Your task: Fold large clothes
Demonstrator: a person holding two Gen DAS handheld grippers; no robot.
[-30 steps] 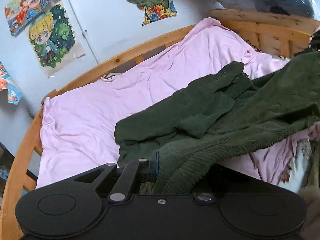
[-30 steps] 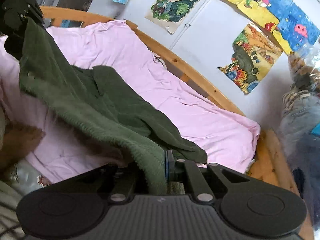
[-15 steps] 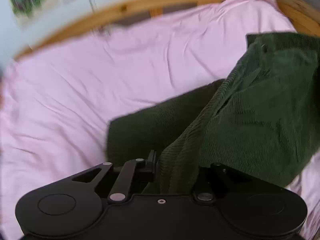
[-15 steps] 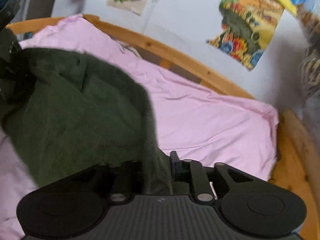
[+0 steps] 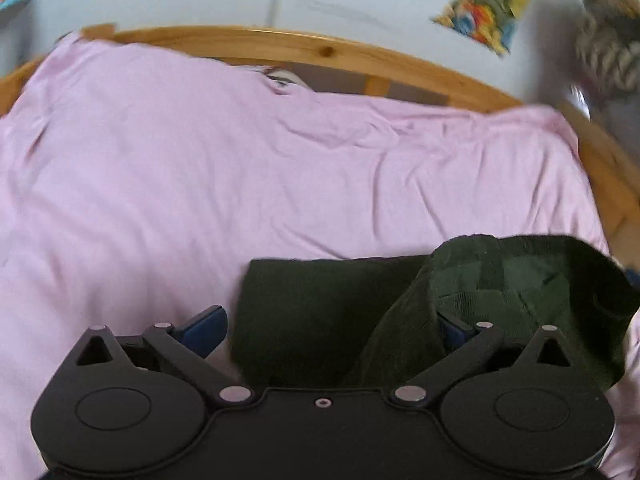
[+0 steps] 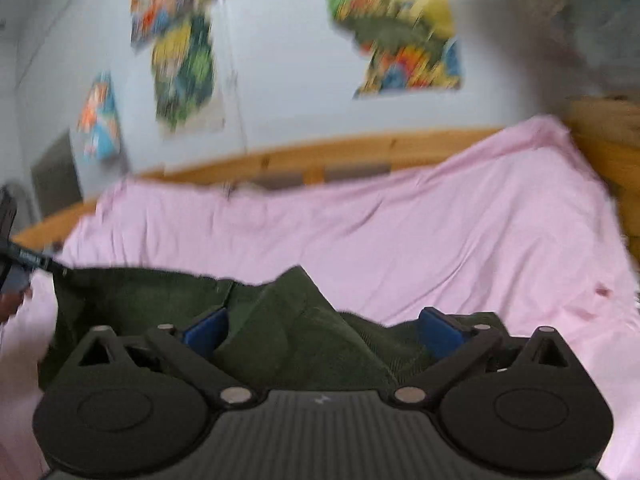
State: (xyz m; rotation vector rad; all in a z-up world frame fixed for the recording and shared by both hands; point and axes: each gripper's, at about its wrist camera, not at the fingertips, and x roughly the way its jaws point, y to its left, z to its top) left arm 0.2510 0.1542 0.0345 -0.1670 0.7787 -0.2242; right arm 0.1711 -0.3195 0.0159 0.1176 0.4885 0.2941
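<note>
A dark green garment (image 5: 320,312) lies folded on the pink sheet (image 5: 240,180) of a bed. In the left wrist view my left gripper (image 5: 328,328) has its jaws opening wide. The cloth lies loose between them, and a raised fold covers most of the right blue pad (image 5: 452,330). In the right wrist view the same garment (image 6: 280,320) bunches into a peak between the spread jaws of my right gripper (image 6: 322,332), which are also opening. Neither blue pad presses on the cloth. Both views are blurred by motion.
A curved wooden bed frame (image 5: 320,46) rims the far side of the sheet. Behind it is a pale wall with colourful posters (image 6: 400,32). A bundle of bagged things (image 5: 608,52) sits at the far right. A dark object and part of a hand (image 6: 12,304) show at the left edge.
Both grippers went from shut on the green garment's edge to wide open. The garment, held up and stretched between them before, now lies folded on the sheet. Both views rolled level and dropped closer.
</note>
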